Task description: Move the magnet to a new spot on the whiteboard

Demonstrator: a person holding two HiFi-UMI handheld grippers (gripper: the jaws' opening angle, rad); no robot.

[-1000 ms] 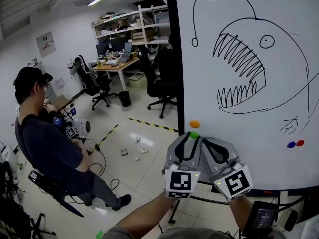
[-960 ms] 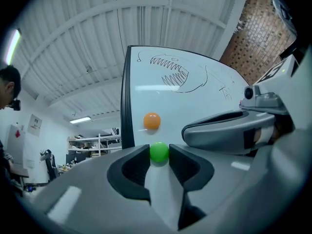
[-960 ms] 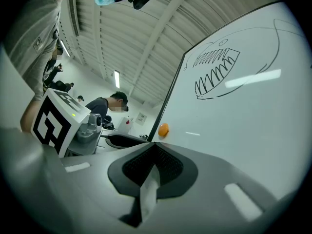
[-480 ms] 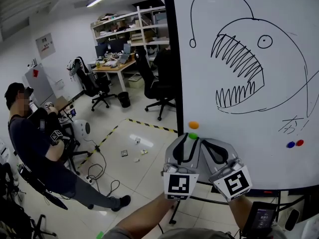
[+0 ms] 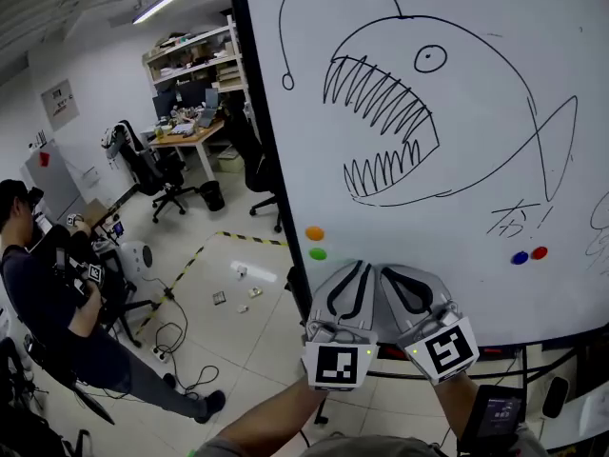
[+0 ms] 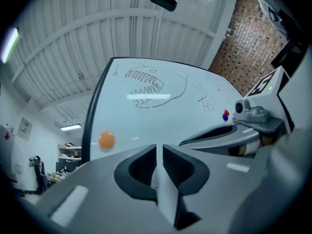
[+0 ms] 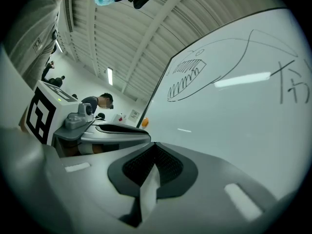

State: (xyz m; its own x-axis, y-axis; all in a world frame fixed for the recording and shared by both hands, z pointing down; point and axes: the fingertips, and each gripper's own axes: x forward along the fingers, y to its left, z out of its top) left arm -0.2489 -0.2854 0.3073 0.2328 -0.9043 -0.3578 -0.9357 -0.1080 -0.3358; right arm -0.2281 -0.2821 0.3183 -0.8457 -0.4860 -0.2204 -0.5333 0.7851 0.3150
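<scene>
The whiteboard point(image 5: 457, 227) bears a fish drawing. An orange magnet point(image 5: 314, 233) sticks near its lower left edge, and a green magnet point(image 5: 318, 253) sits just below it. Both grippers point at the board's lower part, side by side. My left gripper point(image 5: 364, 267) is to the right of the green magnet and apart from it. Its jaws have just been closing; only a narrow slit remains, with nothing in it point(image 6: 159, 145). The orange magnet point(image 6: 107, 139) shows left of those jaws. My right gripper point(image 5: 387, 268) is shut and empty point(image 7: 155, 144).
A blue magnet point(image 5: 519, 257) and a red magnet point(image 5: 540, 252) sit at the board's lower right. A person point(image 5: 43, 303) with grippers sits at the far left. Office chairs point(image 5: 152, 174), a desk and shelves stand behind. Cables point(image 5: 176, 350) lie on the floor.
Both grippers have shifted right along the board, away from the green magnet that was at the left jaws' tips. The left jaws have narrowed. The seated person has moved left.
</scene>
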